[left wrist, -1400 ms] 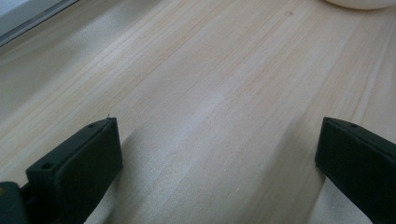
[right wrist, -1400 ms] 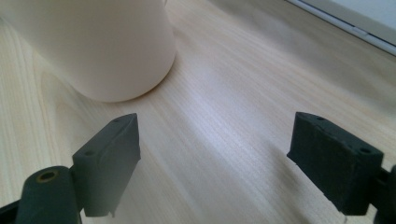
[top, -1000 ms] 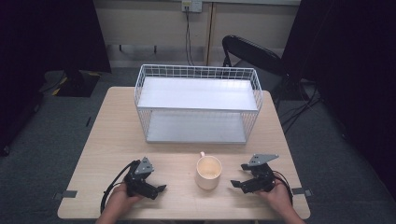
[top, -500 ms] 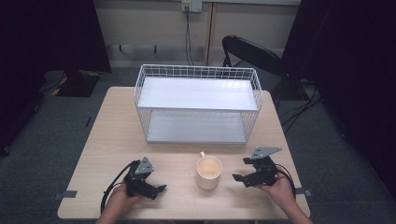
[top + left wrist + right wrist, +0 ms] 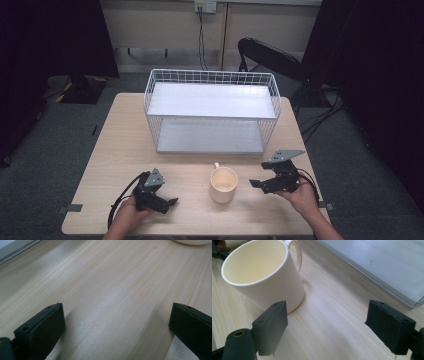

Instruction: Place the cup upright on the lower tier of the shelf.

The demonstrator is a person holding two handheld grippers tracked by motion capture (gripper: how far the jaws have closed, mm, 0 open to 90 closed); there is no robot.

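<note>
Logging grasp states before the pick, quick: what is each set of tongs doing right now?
Left tongs: open, holding nothing, above bare table.
Right tongs: open, holding nothing, beside the cream mug.

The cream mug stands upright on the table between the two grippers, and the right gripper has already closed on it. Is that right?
Not quite. The right gripper is open, its fingers wide apart and clear of the mug, as the right gripper view shows. The rest holds: the mug stands upright on the table between the right gripper and the left gripper.
</note>
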